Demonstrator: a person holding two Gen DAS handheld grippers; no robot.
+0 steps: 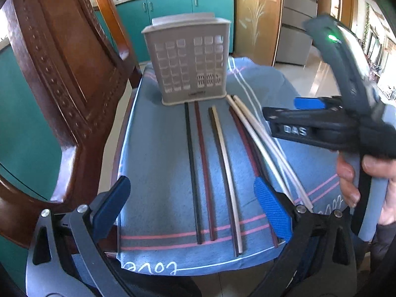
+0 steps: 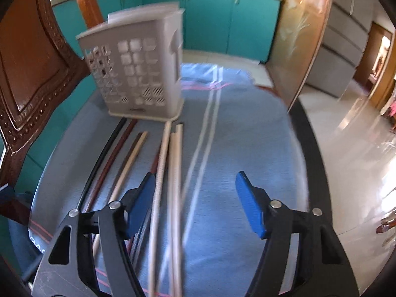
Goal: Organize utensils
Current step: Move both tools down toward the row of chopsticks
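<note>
Several chopsticks lie side by side on a blue towel (image 1: 158,163): a black one (image 1: 191,168), a dark red one (image 1: 204,168), a brown and cream pair (image 1: 224,163), and pale ones (image 1: 257,146) at the right. They also show in the right wrist view (image 2: 165,173). A grey perforated utensil holder (image 1: 189,59) stands upright behind their far tips; it also shows in the right wrist view (image 2: 138,74). My left gripper (image 1: 195,203) is open above the near ends. My right gripper (image 2: 198,198) is open and empty over the pale chopsticks; it also shows in the left wrist view (image 1: 292,116).
A carved wooden chair back (image 1: 61,74) rises at the left. Teal kitchen cabinets (image 2: 210,17) stand behind, a wood-framed glass door (image 2: 297,44) at the right. The towel covers a small surface with a dark rim (image 2: 311,148); tiled floor lies beyond it.
</note>
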